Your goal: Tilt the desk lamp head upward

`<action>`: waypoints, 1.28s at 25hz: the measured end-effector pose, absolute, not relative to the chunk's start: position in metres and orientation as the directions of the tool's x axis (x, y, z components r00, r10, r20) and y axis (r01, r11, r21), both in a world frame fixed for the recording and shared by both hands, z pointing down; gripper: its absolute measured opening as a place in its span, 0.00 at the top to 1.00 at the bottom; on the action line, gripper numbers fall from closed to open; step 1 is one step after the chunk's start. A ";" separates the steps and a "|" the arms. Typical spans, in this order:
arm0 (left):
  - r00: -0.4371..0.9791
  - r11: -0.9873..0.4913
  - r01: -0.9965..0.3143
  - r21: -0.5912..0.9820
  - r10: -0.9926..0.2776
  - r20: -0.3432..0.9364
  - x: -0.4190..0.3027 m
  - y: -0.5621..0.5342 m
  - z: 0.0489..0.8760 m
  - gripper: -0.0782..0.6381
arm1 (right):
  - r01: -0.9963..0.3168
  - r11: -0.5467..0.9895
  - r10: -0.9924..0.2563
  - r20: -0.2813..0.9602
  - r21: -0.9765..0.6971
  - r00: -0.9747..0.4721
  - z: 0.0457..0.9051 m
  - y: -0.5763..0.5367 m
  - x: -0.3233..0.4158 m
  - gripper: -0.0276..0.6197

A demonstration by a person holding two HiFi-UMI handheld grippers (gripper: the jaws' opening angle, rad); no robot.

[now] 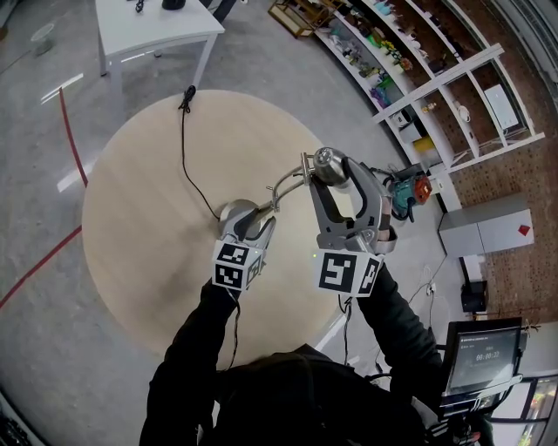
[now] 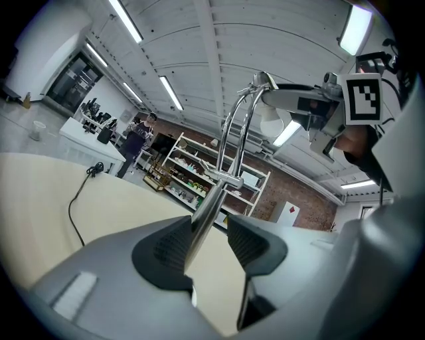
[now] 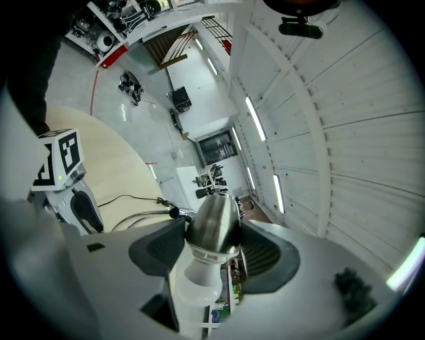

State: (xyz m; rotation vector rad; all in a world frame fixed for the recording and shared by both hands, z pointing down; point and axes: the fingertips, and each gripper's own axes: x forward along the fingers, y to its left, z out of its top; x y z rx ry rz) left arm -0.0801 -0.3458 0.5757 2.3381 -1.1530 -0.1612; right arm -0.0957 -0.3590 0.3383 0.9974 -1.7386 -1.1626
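Observation:
A chrome desk lamp stands on the round wooden table (image 1: pixel 148 226). Its base (image 1: pixel 235 209) is near the table's middle, and a curved arm rises to the lamp head (image 1: pixel 328 160). My right gripper (image 1: pixel 338 174) is shut on the lamp head (image 3: pixel 212 226), both pads against the chrome cone, with the white bulb (image 3: pixel 199 275) poking out toward the camera. My left gripper (image 1: pixel 251 225) sits low by the base. In its own view the left gripper (image 2: pixel 202 242) has the stem (image 2: pixel 211 199) between its jaws. The stem lies against the left pad, with a gap to the right pad.
The lamp's black cord (image 1: pixel 185 148) runs across the table to the far edge. Beyond the table stand a white table (image 1: pixel 148 26) at the back left and stocked shelves (image 1: pixel 418 61) at the back right. A grey cabinet (image 1: pixel 484 228) and a monitor (image 1: pixel 482 355) are on the right.

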 end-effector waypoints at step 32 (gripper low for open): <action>0.562 -0.459 -0.803 0.381 -0.795 0.227 -0.106 -0.325 0.578 0.65 | -0.550 0.451 -0.864 0.188 0.703 -0.468 0.353 -0.343 -0.052 0.53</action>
